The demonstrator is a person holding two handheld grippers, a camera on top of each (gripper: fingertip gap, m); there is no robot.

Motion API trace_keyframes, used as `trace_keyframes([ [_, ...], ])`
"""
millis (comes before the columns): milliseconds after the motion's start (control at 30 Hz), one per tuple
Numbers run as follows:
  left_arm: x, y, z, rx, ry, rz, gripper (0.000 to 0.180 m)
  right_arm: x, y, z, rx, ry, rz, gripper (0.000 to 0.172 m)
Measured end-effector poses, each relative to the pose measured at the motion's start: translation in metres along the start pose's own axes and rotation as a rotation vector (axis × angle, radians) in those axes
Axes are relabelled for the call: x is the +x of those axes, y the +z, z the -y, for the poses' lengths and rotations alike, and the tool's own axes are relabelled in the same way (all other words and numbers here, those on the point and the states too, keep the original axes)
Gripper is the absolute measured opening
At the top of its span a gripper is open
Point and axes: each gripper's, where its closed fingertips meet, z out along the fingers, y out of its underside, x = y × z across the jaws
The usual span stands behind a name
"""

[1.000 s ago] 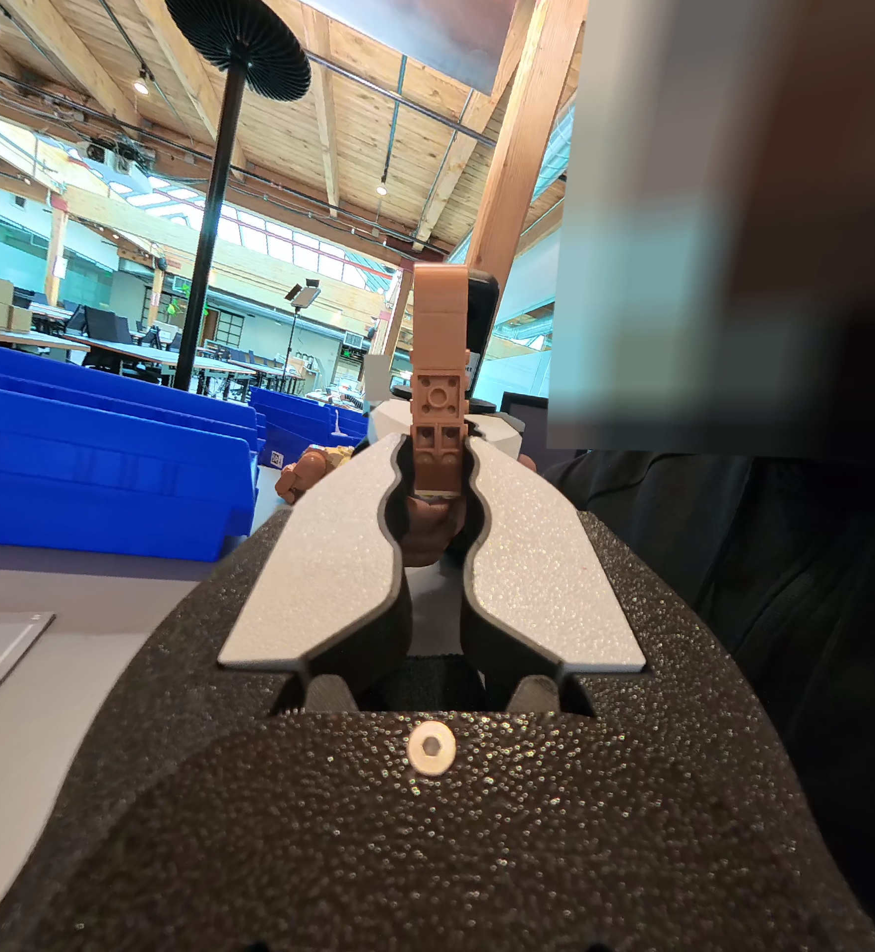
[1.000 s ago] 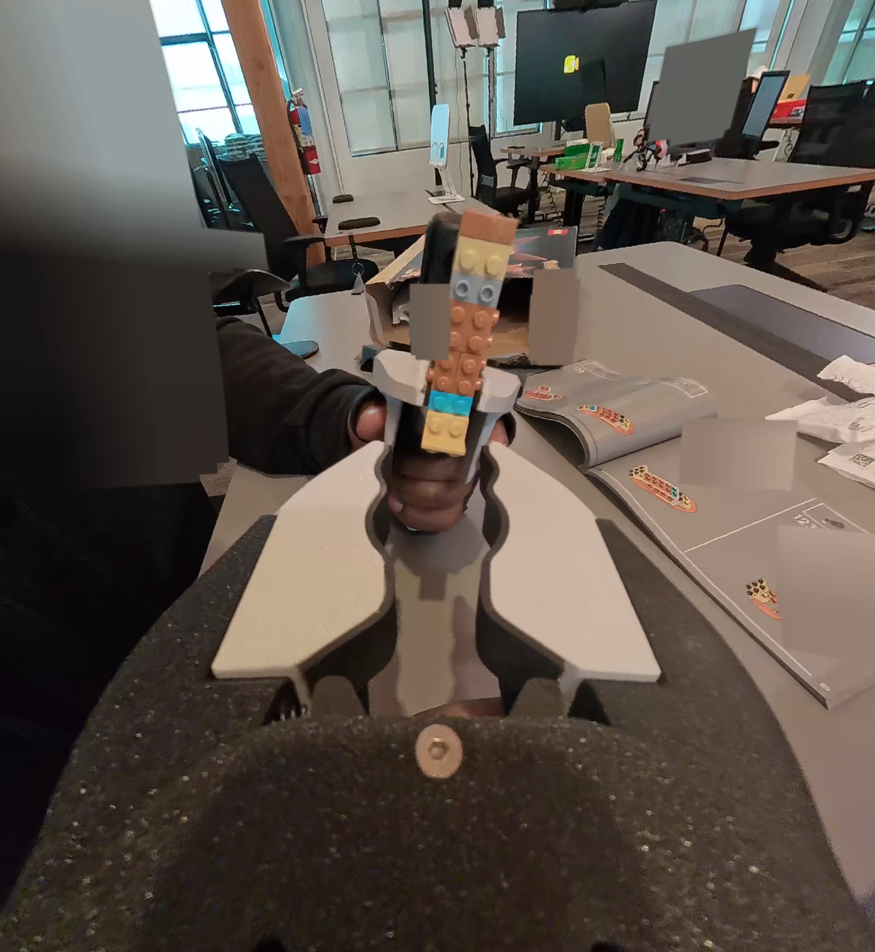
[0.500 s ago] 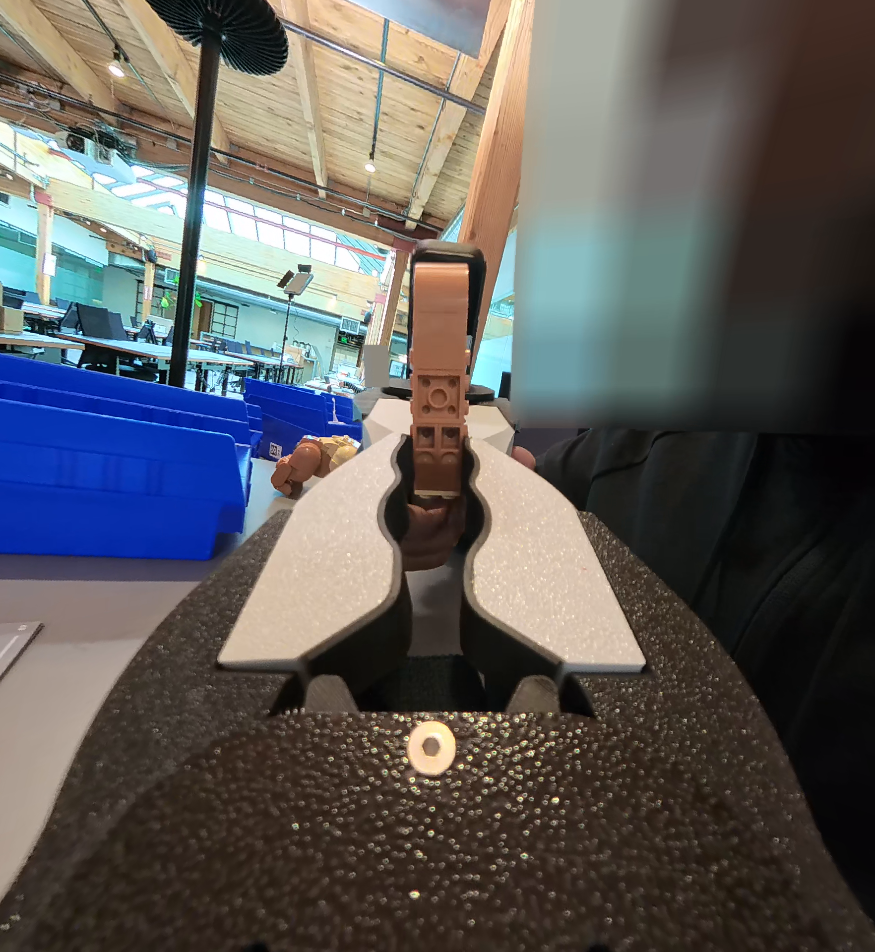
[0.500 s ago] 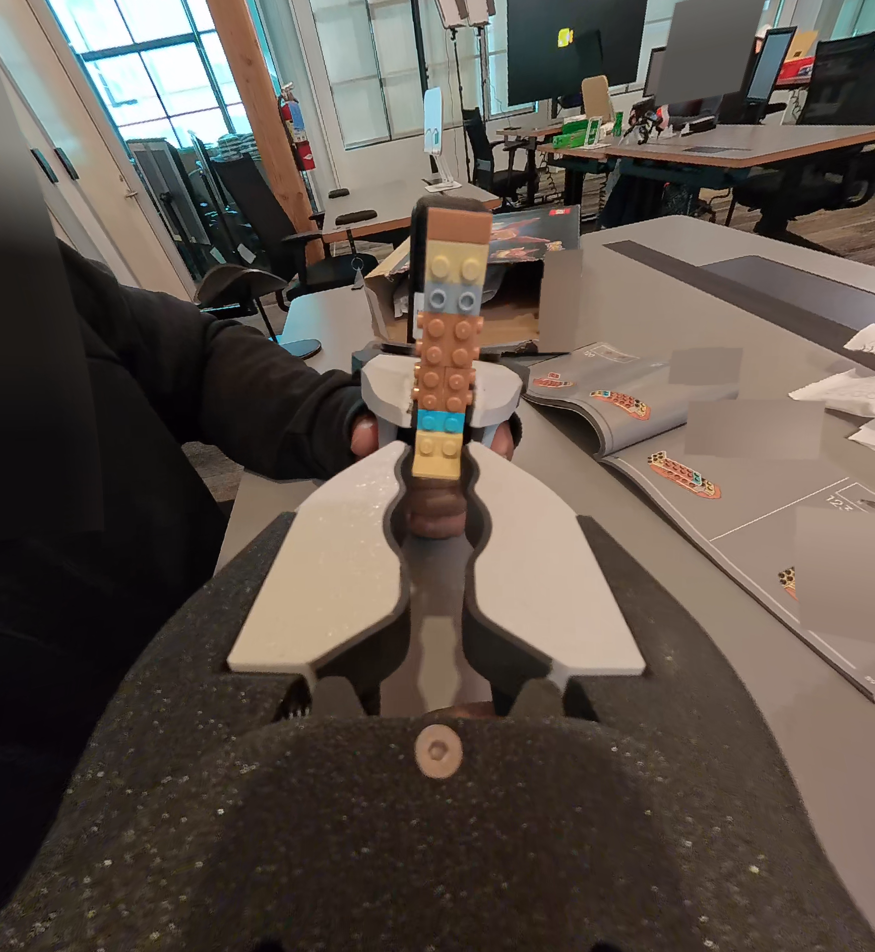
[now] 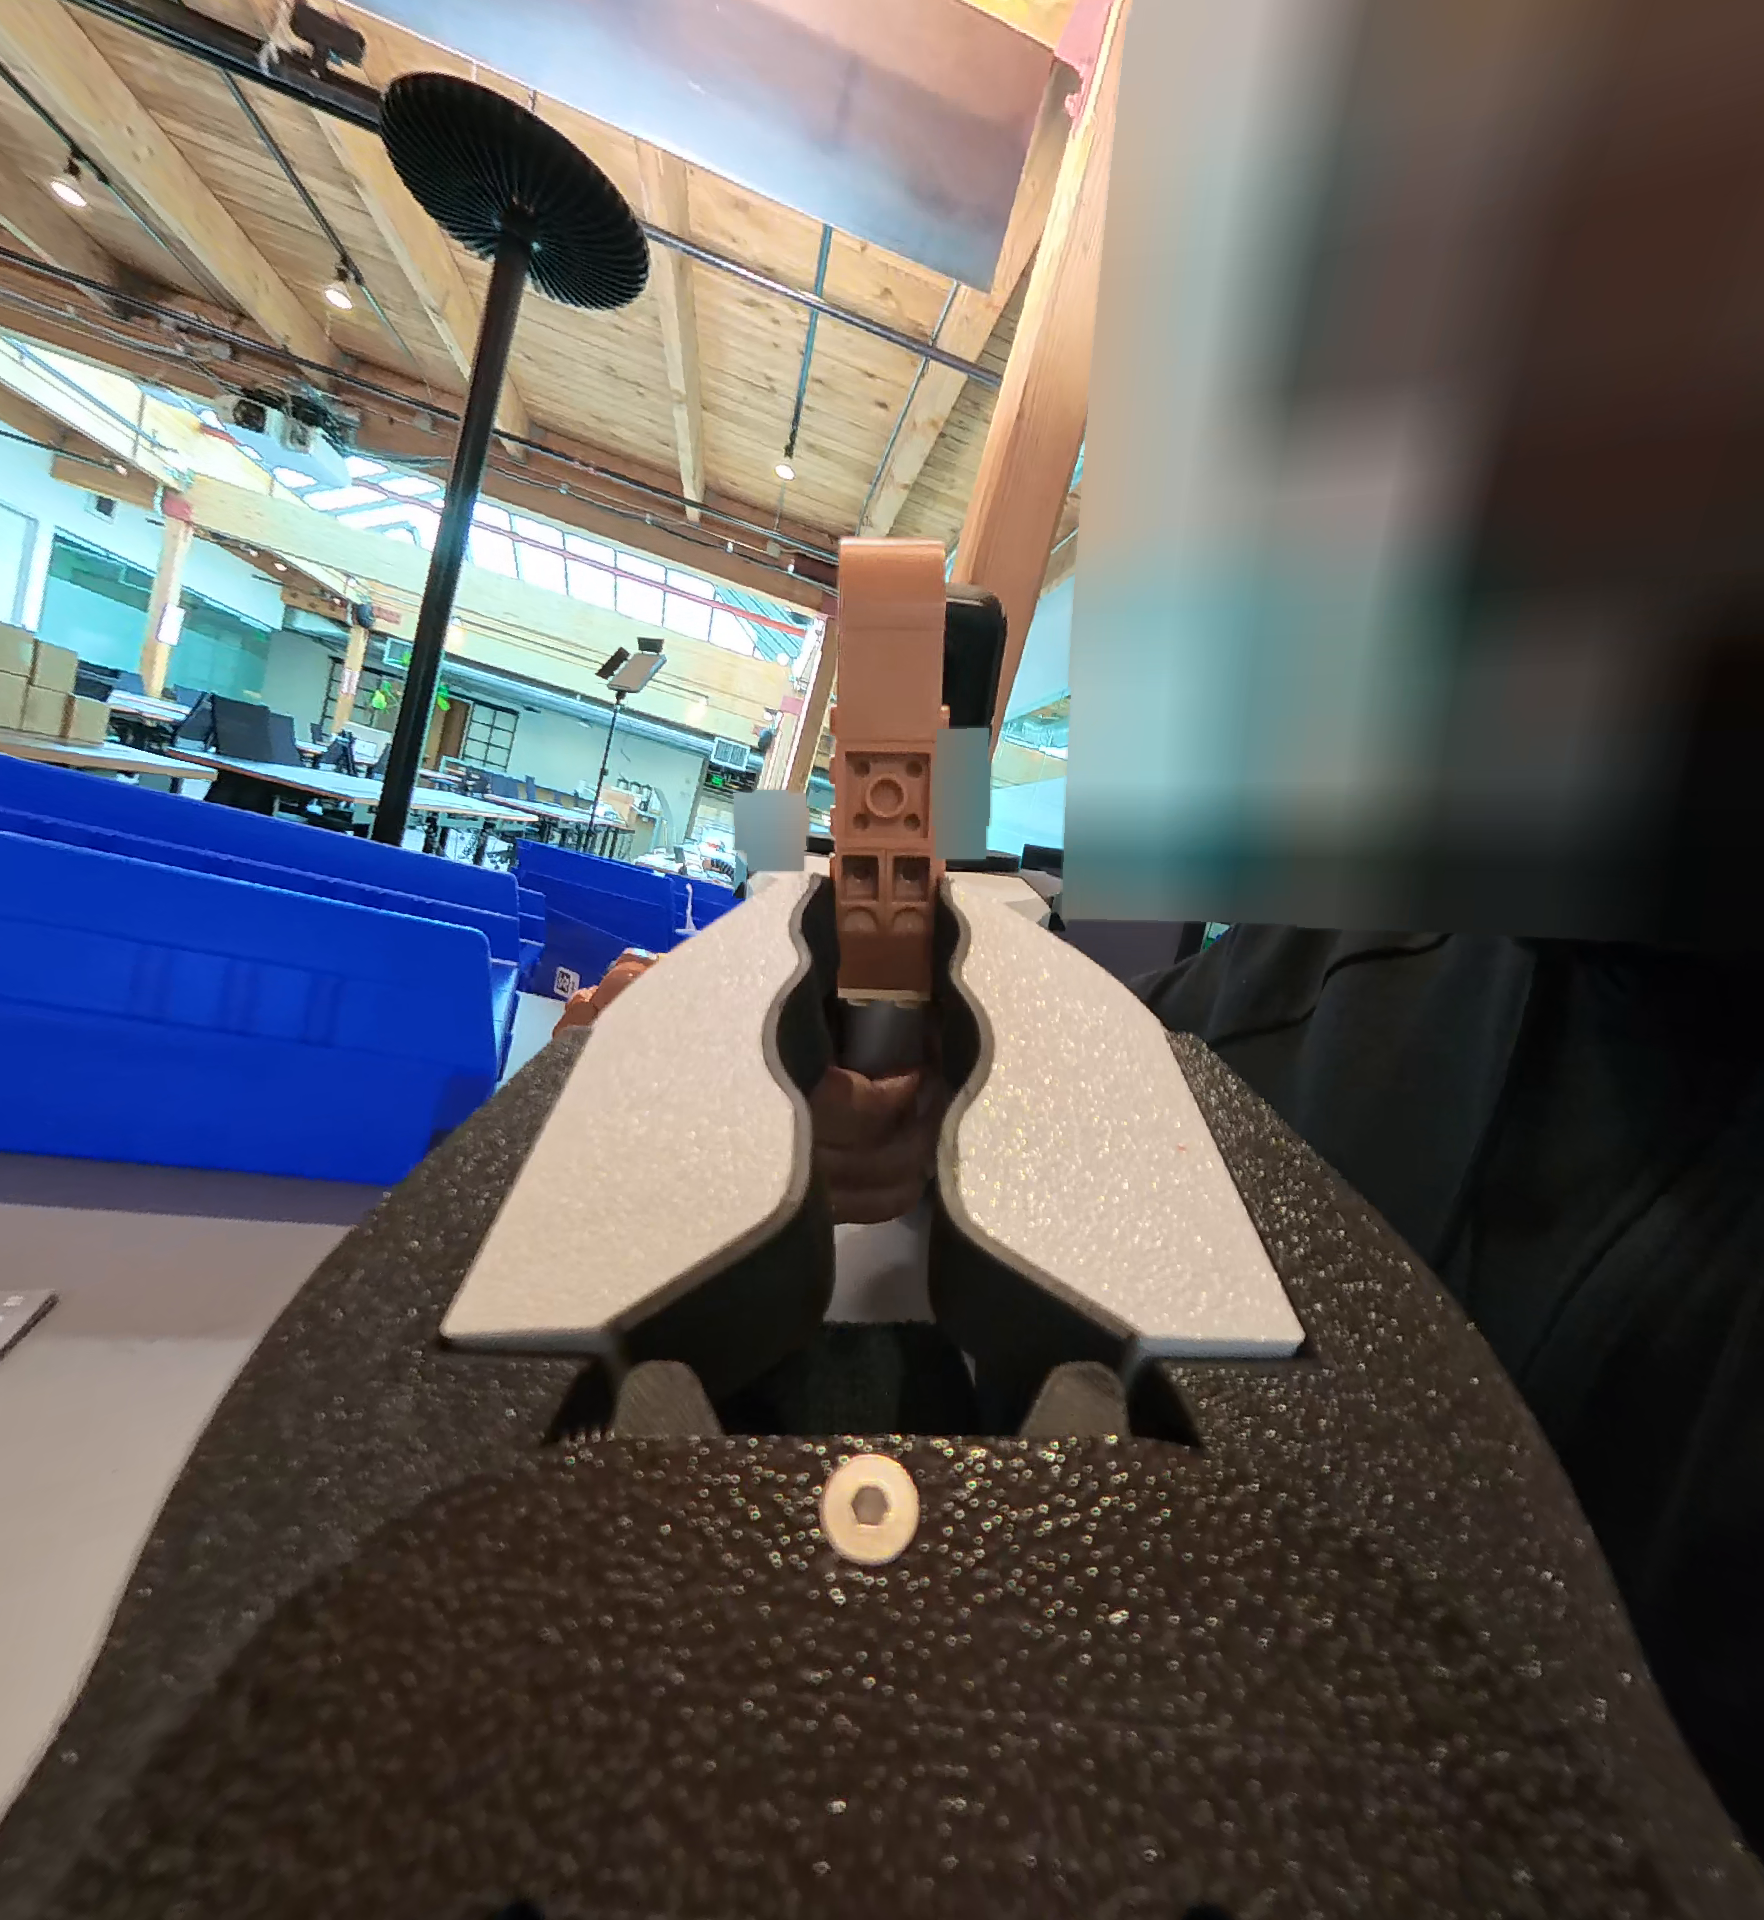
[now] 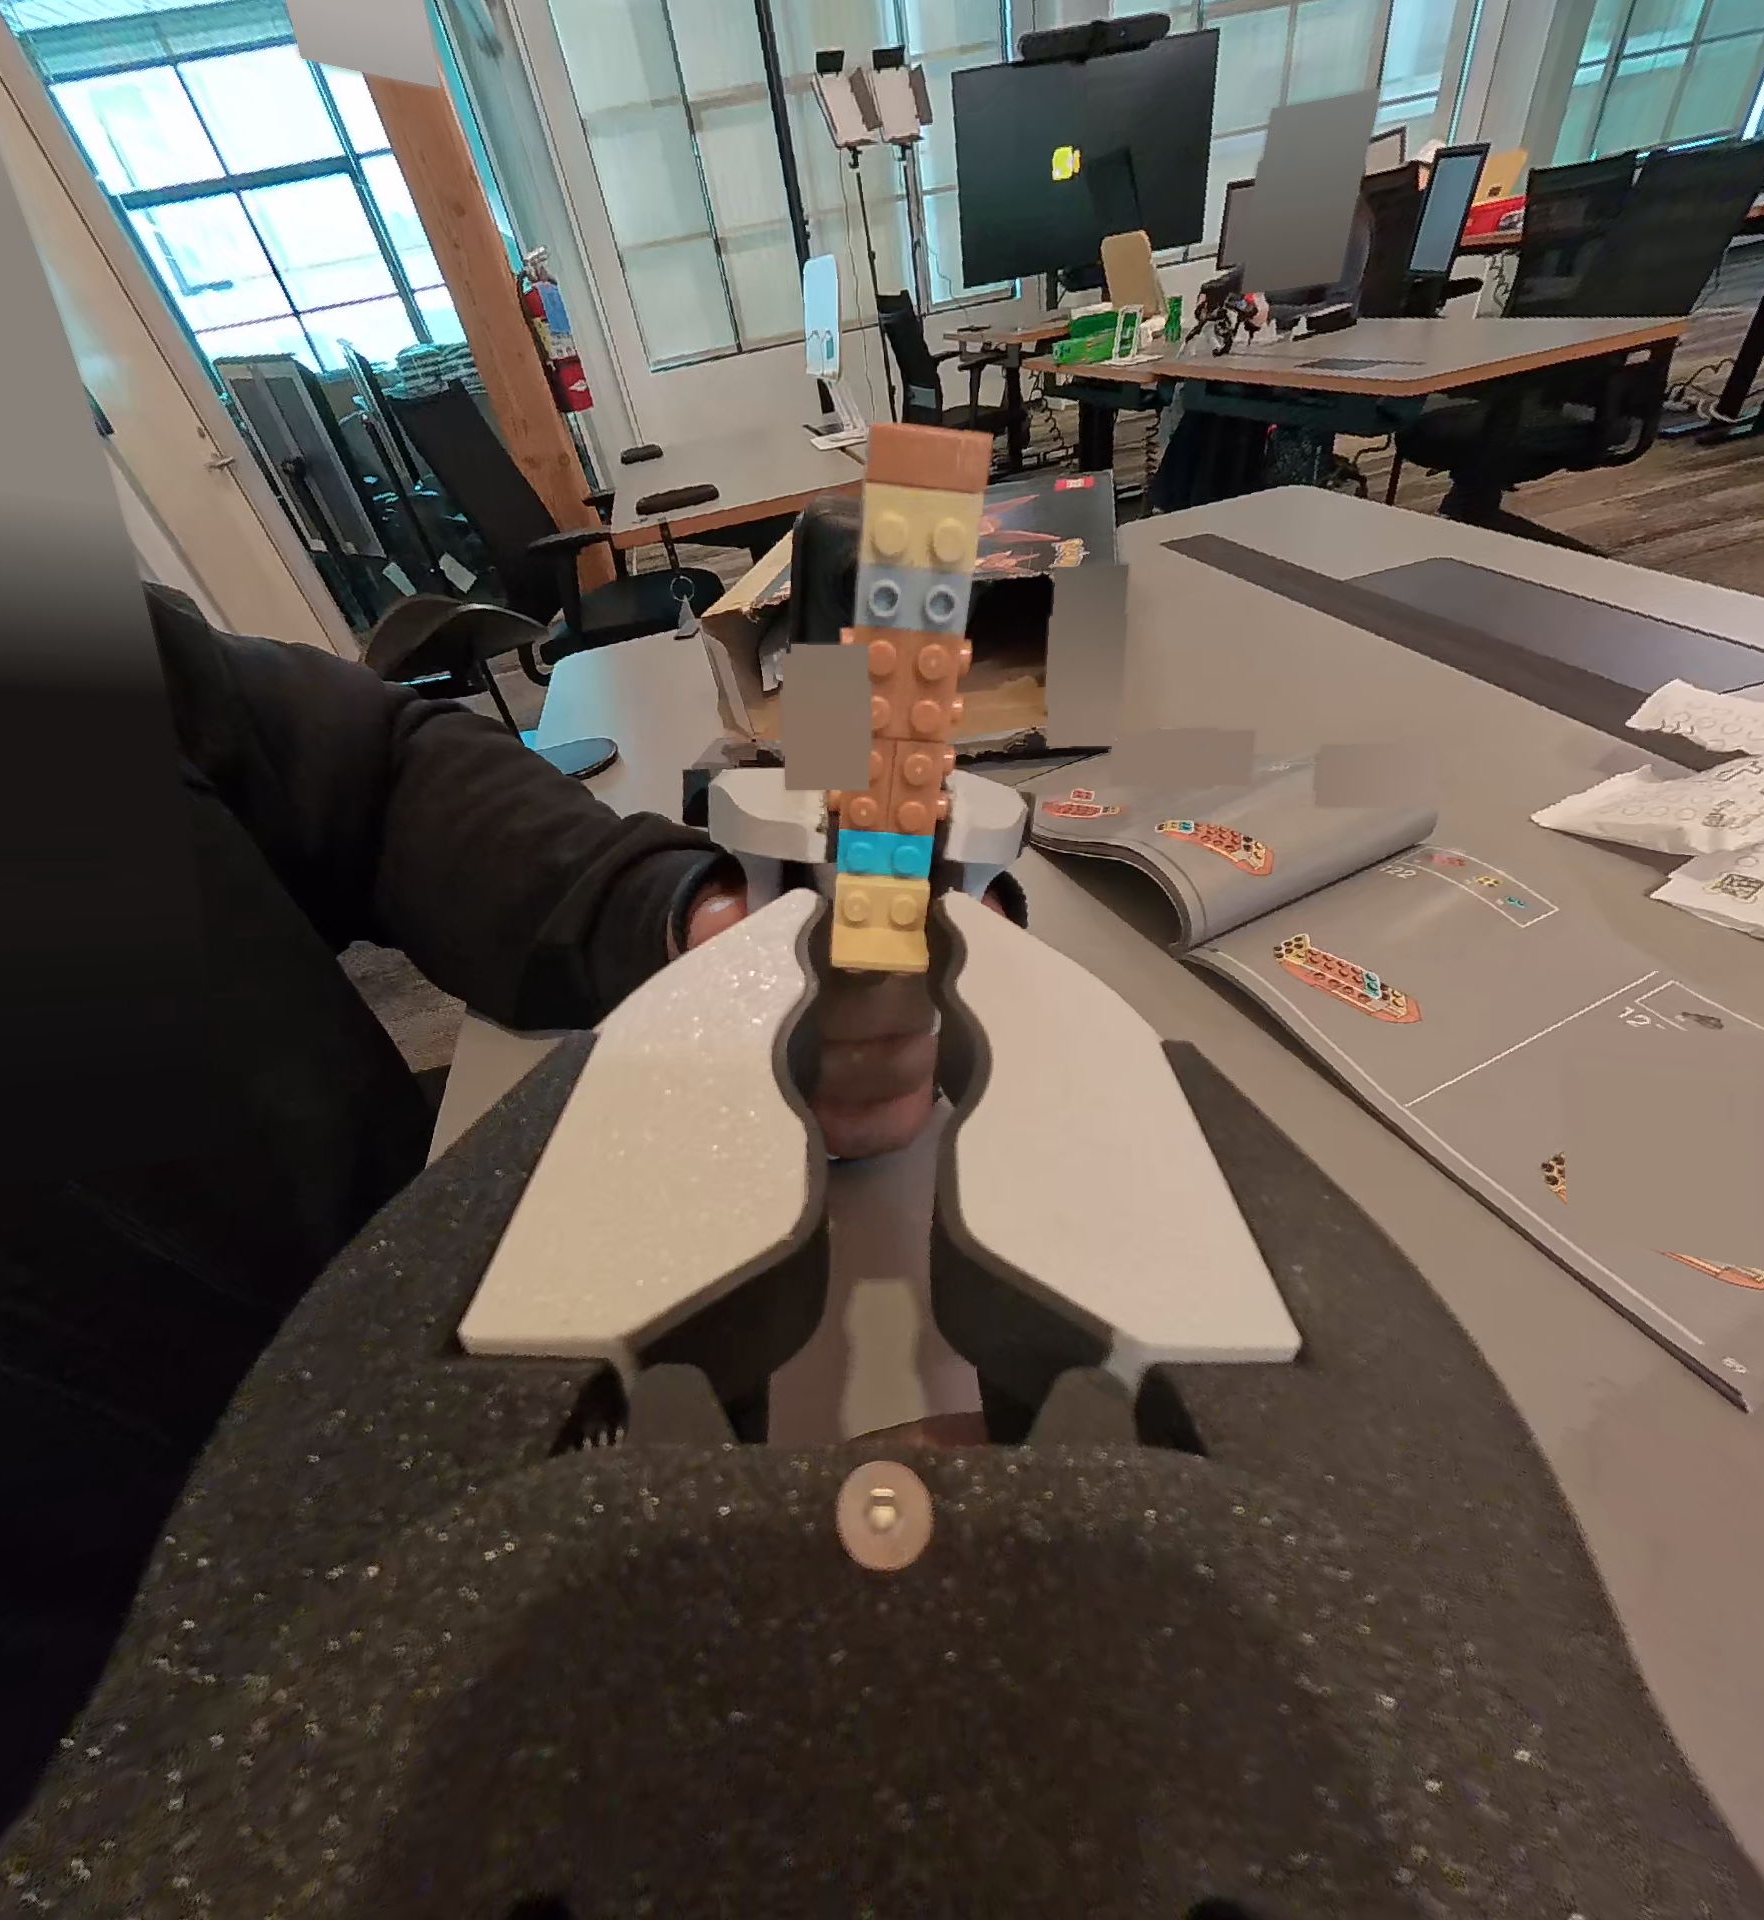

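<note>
We had both the left gripper (image 5: pixel 883 925) and the right gripper (image 6: pixel 880 925) with jaws clamped on one upright brick strip (image 6: pixel 909 707), above the desk (image 6: pixel 1480 1299).

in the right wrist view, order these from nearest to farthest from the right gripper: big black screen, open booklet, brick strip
1. Brick strip: gripped at its tan bottom end in the jaws of the right gripper, standing upright.
2. Open booklet: flat on the grey table, to the right.
3. Big black screen: far back, against the windows, upper right.
</note>
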Motion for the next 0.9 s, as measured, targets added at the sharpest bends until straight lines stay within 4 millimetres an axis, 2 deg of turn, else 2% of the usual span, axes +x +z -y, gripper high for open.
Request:
trace_keyframes([
  [300, -0.001, 0.001, 0.001, 0.023, 0.013, 0.016, 0.017, 0.001, 0.001, 0.000, -0.008, -0.013, -0.042, 0.017],
  [533, 0.001, 0.002, 0.000, 0.008, 0.006, 0.006, 0.017, -0.001, 0.002, -0.003, -0.028, 0.014, 0.006, 0.017],
  [900, 0.003, 0.005, -0.010, -0.074, 0.002, -0.018, 0.017, -0.004, -0.004, -0.011, -0.151, -0.057, 0.036, 0.017],
])
